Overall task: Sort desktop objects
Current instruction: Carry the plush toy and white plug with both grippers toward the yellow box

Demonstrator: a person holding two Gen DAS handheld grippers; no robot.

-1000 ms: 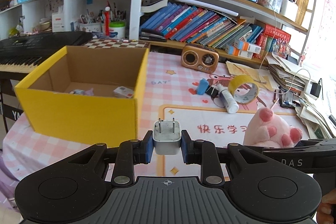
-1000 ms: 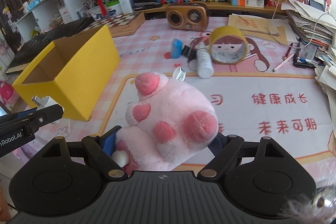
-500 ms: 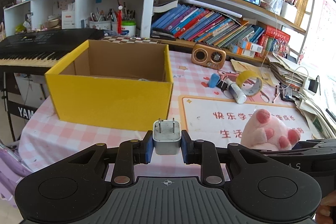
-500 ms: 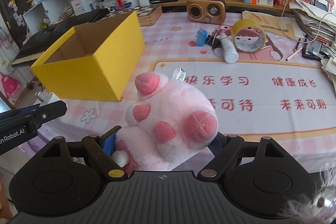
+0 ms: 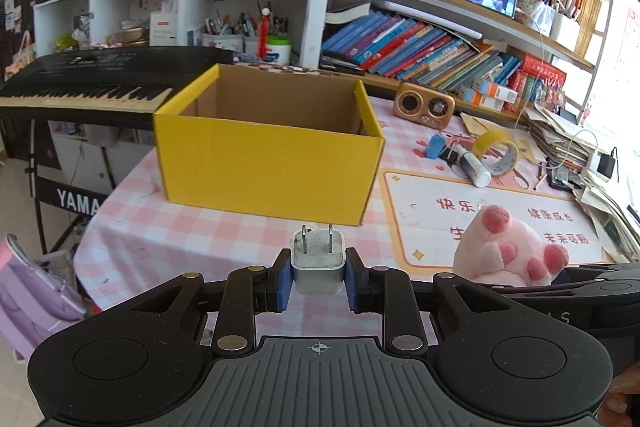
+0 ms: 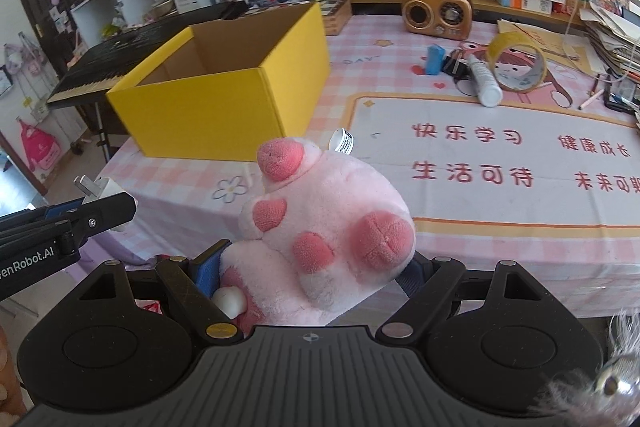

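My left gripper (image 5: 318,281) is shut on a small white plug adapter (image 5: 318,265), prongs pointing away, held in the air in front of the table's near edge. My right gripper (image 6: 310,277) is shut on a pink plush paw toy (image 6: 324,227), seen from the left wrist view too as the plush toy (image 5: 510,251) at the right. The open yellow cardboard box (image 5: 268,159) stands on the pink checked tablecloth beyond both grippers; in the right wrist view the box (image 6: 224,95) is at the upper left. The left gripper's finger (image 6: 100,213) with the adapter shows at that view's left edge.
Past the box lie a blue eraser (image 6: 434,59), a white tube (image 6: 486,81), a tape roll (image 6: 516,65) and a wooden radio (image 6: 436,13). A paper pile (image 5: 560,143) crowds the right side. A keyboard (image 5: 92,83) stands left of the table; bookshelves rise behind.
Both grippers have drawn back from the table with their loads; the box and the desk objects now look smaller and farther away. Both grips are unchanged.
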